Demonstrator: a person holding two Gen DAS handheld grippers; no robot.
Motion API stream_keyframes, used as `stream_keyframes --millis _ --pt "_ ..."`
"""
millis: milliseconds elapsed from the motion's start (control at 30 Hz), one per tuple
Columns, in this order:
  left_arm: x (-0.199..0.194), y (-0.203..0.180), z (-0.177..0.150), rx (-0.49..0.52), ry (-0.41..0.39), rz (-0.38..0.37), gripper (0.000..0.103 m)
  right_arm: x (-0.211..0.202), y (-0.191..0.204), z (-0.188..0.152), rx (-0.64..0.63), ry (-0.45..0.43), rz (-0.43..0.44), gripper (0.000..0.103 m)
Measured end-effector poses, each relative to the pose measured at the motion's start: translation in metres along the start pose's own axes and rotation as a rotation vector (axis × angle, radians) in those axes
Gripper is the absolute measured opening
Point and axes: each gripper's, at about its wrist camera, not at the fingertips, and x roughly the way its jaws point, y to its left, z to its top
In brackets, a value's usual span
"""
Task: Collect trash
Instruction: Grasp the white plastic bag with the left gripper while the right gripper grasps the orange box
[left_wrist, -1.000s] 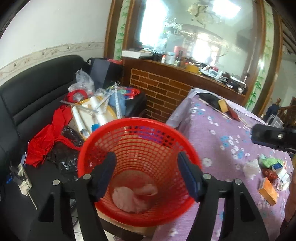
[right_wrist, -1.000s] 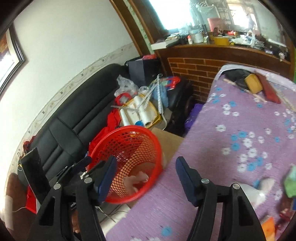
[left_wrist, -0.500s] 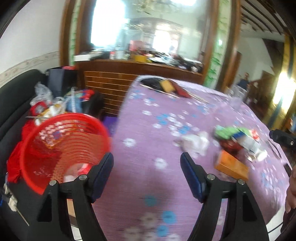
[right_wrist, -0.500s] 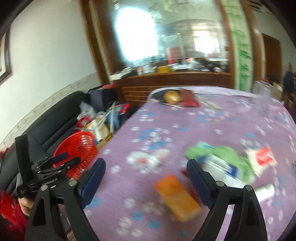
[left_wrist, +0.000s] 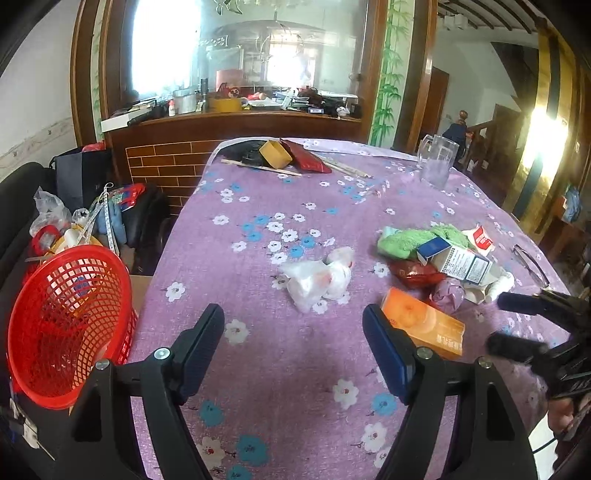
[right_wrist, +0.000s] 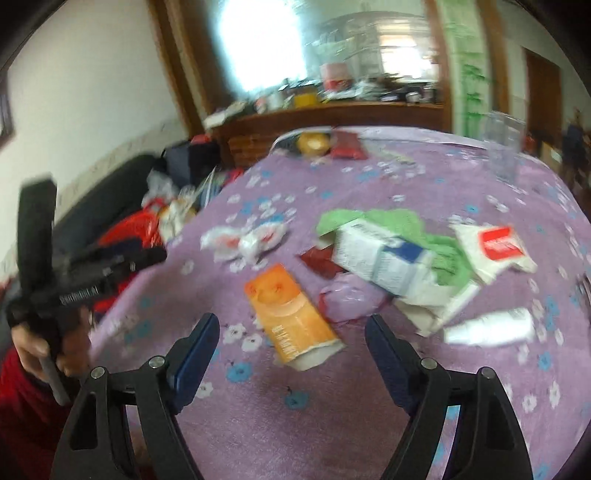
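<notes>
Both tongs (left_wrist: 293, 332) (right_wrist: 291, 338) tilt downward over the table (left_wrist: 295, 369), empty.

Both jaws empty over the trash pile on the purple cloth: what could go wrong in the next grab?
The orange carton lies flat, so the right gripper, jaws closing and empty, may pinch the tablecloth instead. The white bottle could roll away if nudged. The red basket sits off the table edge, so the crumpled plastic bag could drop short.
</notes>
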Motion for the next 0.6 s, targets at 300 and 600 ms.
stream_keyframes --millis 300,600 --pt "-0.002 0.02 0.004 -0.024 0.018 0.01 0.076 0.064 0.025 0.031 -0.223 0.147 -0.024 0.082" --pt "0.009 0.014 0.009 0.003 0.046 -0.003 0.076 0.093 0.027 0.023 -0.303 0.24 -0.071 0.068"
